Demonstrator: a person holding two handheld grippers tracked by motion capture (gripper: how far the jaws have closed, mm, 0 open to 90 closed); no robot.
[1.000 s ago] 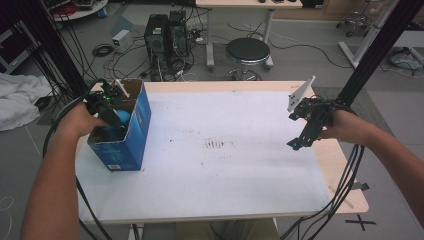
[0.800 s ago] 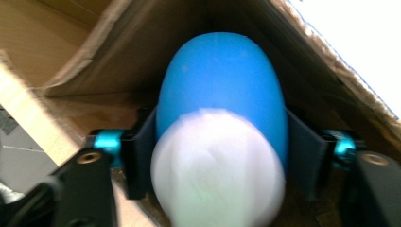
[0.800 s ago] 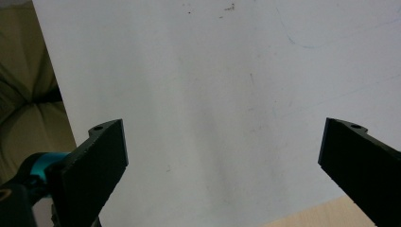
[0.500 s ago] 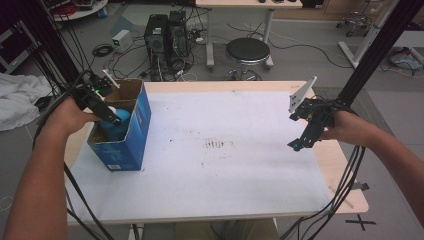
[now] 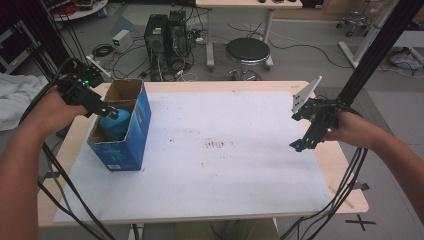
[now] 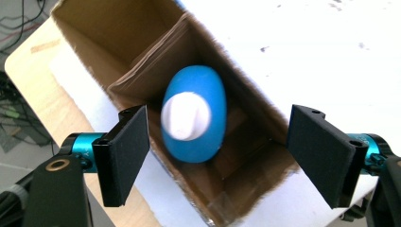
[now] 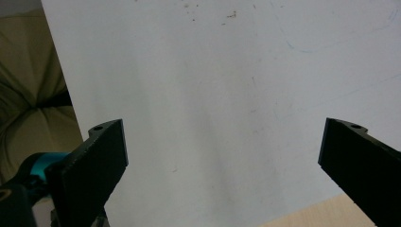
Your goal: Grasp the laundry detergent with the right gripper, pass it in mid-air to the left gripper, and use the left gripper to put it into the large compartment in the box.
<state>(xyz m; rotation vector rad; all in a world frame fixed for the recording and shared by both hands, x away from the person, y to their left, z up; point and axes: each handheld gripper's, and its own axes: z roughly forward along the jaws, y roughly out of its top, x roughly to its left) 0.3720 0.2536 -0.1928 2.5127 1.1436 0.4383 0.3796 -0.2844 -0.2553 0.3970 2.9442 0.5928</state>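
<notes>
Two black jaws of the left gripper (image 6: 217, 156) stand apart, having just been opening, with nothing pressed between them, above a blue bottle (image 6: 194, 116) that sits inside the box (image 5: 137, 125) at the table's (image 5: 250, 86) left. Right gripper (image 5: 303, 141) hovers wide open over the white mat (image 7: 213, 94), far right.

Left tongs (image 6: 217, 156): two flat black rectangular pads, each with a small screw hole, mounted on teal anodised cylinders; a brass-ringed hole in the black body. A green indicator light glows on top. Right tongs (image 5: 300, 145): black frame, grey three-cornered plate. Black cables trail from both. Forearms bare, no sleeves.
</notes>
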